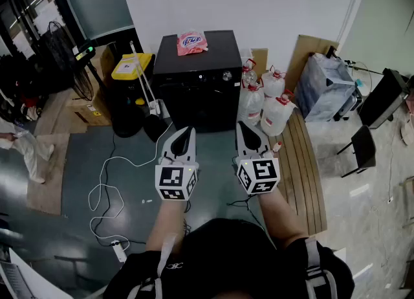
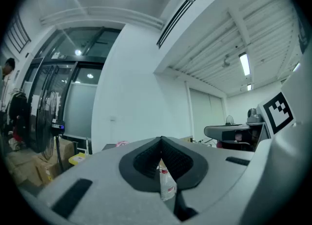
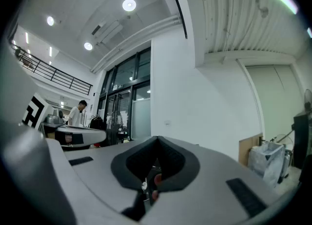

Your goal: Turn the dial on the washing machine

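Left gripper (image 1: 186, 132) and right gripper (image 1: 244, 128) are held closed, empty. One washing machine (image 1: 194, 90) with one dial (image 1: 227, 76) is seen ahead, well apart

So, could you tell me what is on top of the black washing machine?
A crumpled pink-and-white plastic packet lies on top of the black washing machine, toward the wall. Nothing else shows; the surface beneath it is covered.

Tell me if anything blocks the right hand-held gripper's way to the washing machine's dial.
Nothing visible does. Only floor lies between the right hand-held gripper and the dial on the front of the washing machine. The water bottles stand beside that path, not across it.
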